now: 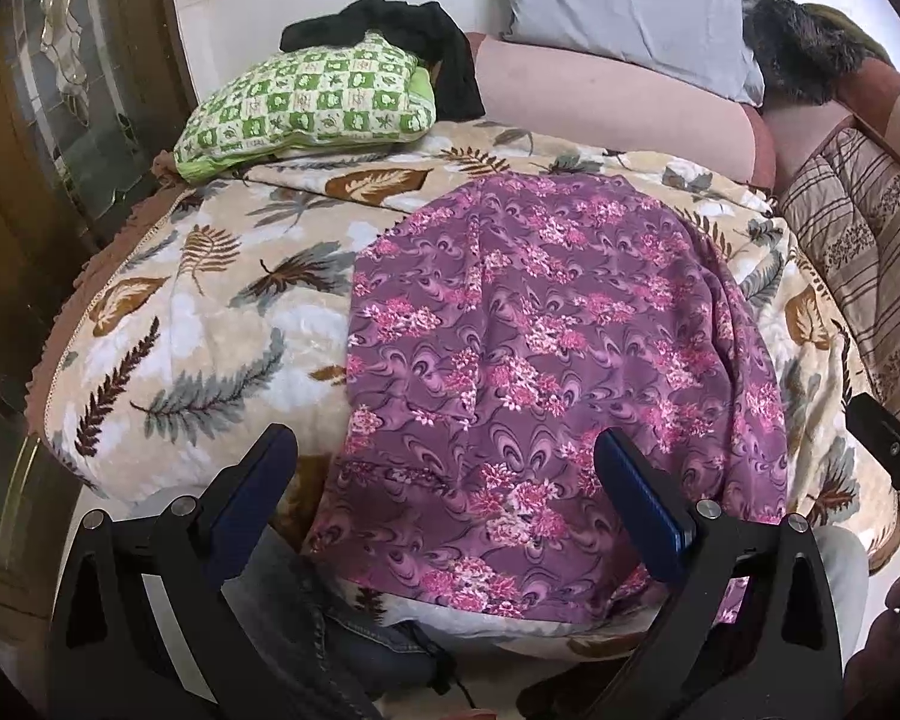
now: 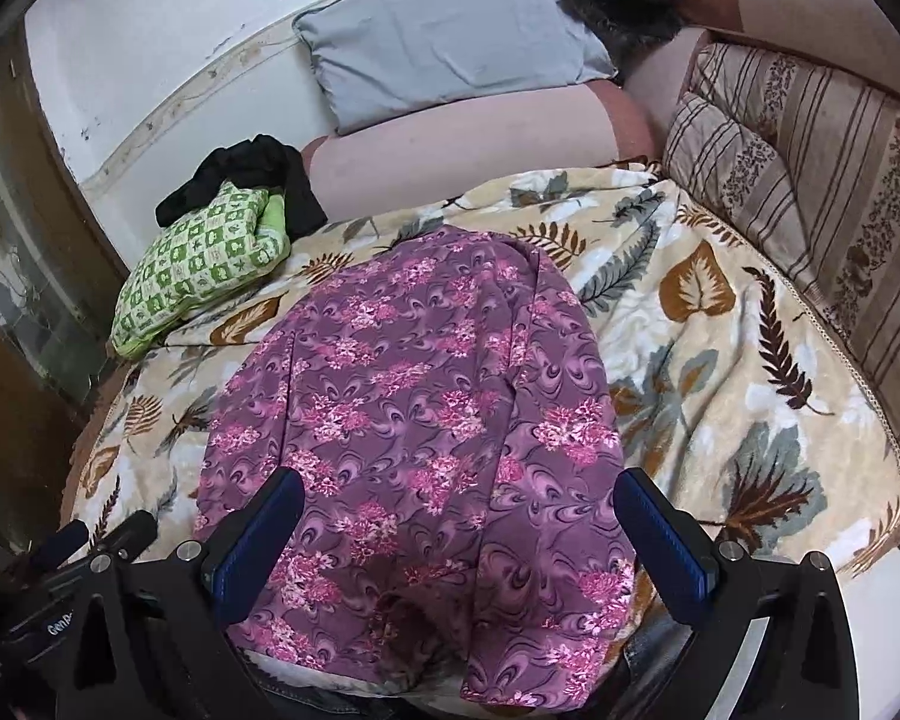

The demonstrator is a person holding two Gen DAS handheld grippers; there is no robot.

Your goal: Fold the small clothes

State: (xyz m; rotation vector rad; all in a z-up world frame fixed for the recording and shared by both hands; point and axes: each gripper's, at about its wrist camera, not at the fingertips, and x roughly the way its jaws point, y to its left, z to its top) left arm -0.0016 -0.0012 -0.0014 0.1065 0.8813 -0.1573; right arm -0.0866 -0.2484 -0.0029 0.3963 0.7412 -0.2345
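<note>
A purple garment with pink flowers (image 1: 546, 348) lies spread flat on the leaf-print blanket (image 1: 210, 312), reaching from mid-bed to the near edge. It also shows in the right wrist view (image 2: 414, 420). My left gripper (image 1: 450, 456) is open and empty, hovering above the garment's near left part. My right gripper (image 2: 462, 498) is open and empty above the garment's near end. The right gripper's edge shows at the far right of the left wrist view (image 1: 888, 450).
A green checked pillow (image 1: 312, 102) with a black garment (image 1: 402, 30) on it lies at the far left. A grey pillow (image 2: 444, 36) and pink bolster (image 2: 480, 132) line the back. Striped cushions (image 2: 810, 180) stand on the right. A dark cabinet (image 1: 30, 180) stands left.
</note>
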